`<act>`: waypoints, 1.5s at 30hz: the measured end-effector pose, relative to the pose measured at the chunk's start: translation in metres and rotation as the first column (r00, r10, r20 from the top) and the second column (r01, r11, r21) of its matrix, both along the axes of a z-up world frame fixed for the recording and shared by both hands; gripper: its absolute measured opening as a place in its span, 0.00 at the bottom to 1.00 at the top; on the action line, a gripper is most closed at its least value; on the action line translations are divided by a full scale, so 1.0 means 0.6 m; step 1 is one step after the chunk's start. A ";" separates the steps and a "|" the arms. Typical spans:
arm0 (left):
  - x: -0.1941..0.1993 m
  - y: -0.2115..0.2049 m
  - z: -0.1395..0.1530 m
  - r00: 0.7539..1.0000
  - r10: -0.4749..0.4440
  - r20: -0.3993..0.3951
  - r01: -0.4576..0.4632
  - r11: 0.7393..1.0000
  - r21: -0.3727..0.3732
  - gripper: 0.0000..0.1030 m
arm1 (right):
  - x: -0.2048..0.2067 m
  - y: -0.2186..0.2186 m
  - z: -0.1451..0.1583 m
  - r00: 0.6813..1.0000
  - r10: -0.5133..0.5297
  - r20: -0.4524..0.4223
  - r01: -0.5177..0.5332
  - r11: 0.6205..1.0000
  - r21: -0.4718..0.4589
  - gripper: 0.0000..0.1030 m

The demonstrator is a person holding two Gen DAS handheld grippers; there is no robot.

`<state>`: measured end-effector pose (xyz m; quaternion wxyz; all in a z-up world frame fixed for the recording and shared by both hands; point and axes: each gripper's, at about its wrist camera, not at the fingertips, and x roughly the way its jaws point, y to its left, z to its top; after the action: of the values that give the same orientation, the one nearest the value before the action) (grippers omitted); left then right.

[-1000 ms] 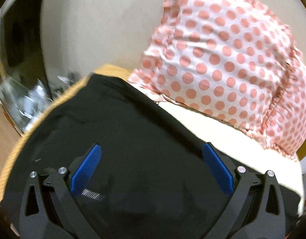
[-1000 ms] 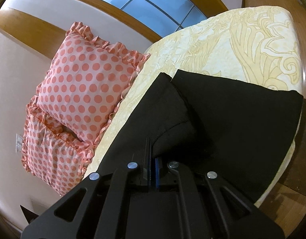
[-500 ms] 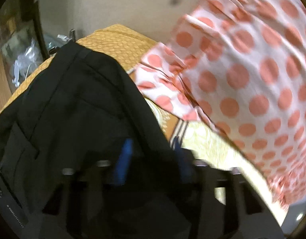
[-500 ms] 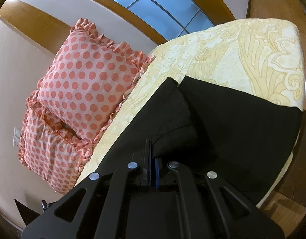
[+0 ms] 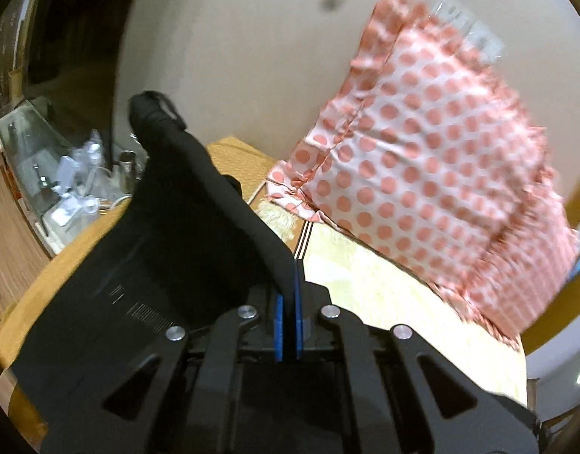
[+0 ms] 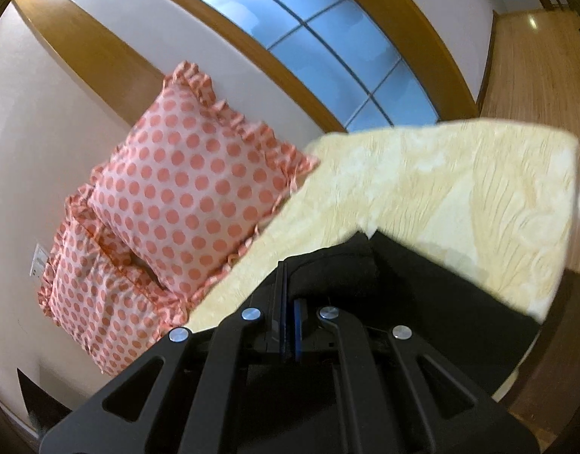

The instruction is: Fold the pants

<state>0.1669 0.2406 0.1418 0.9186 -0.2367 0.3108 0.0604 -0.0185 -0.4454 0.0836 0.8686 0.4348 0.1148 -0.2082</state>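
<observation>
Both tongs clamped on the black pants [image 5: 184, 234]: left gripper [image 5: 288, 302] pinches a raised edge at frame center, right gripper [image 6: 288, 314] a fold at lower center, over the cream bedspread [image 6: 460, 196]. Lift both evenly, keep cloth taut, lay edge-to-edge.

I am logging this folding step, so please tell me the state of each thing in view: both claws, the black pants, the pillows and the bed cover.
left claw: shut on the black pants, a fold pinched between its blue pads.
right claw: shut on the pants.
black pants: partly lifted at the left claw, the rest lying on the bed.
polka-dot pillows: propped against the wall, one before the other.
bed cover: spread over the bed.
</observation>
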 end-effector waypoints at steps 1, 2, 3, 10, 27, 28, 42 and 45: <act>-0.050 -0.002 -0.002 1.000 0.010 0.011 -0.010 1.000 0.013 0.04 | -0.005 -0.003 0.002 1.000 -0.004 0.002 0.004 1.000 -0.001 0.02; -0.074 -0.001 -0.007 1.000 0.017 0.013 -0.017 1.000 0.022 0.05 | -0.011 -0.006 0.002 1.000 -0.008 0.002 0.008 1.000 -0.001 0.02; -0.113 -0.004 -0.019 0.999 0.033 0.010 -0.033 0.999 0.035 0.05 | -0.016 -0.008 -0.002 1.000 -0.012 -0.006 0.012 1.000 0.003 0.02; -0.245 -0.009 -0.160 0.992 0.091 -0.088 -0.088 0.995 0.039 0.04 | -0.045 -0.019 -0.067 0.996 -0.025 -0.086 0.034 0.994 0.100 0.02; -0.288 -0.015 -0.209 0.988 0.147 -0.043 -0.142 0.985 0.102 0.04 | -0.068 -0.016 -0.116 0.983 -0.027 -0.182 0.054 0.988 0.143 0.02; -0.287 -0.017 -0.208 0.989 0.144 -0.042 -0.138 0.984 0.115 0.04 | -0.069 -0.013 -0.114 0.982 -0.024 -0.188 0.050 0.990 0.132 0.03; -0.326 -0.055 -0.136 0.986 0.132 0.105 -0.154 0.958 0.242 0.50 | -0.140 -0.022 -0.070 0.966 -0.178 -0.188 0.188 0.981 0.039 0.53; -0.320 -0.093 -0.120 0.988 0.080 0.131 -0.120 0.937 0.329 0.63 | -0.134 -0.031 -0.073 0.973 -0.169 -0.159 0.179 0.983 0.046 0.53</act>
<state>-0.0251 0.1845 0.0700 0.9576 -0.0951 0.2299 0.1455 -0.0989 -0.4641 0.0399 0.8220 0.4518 0.1493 -0.3129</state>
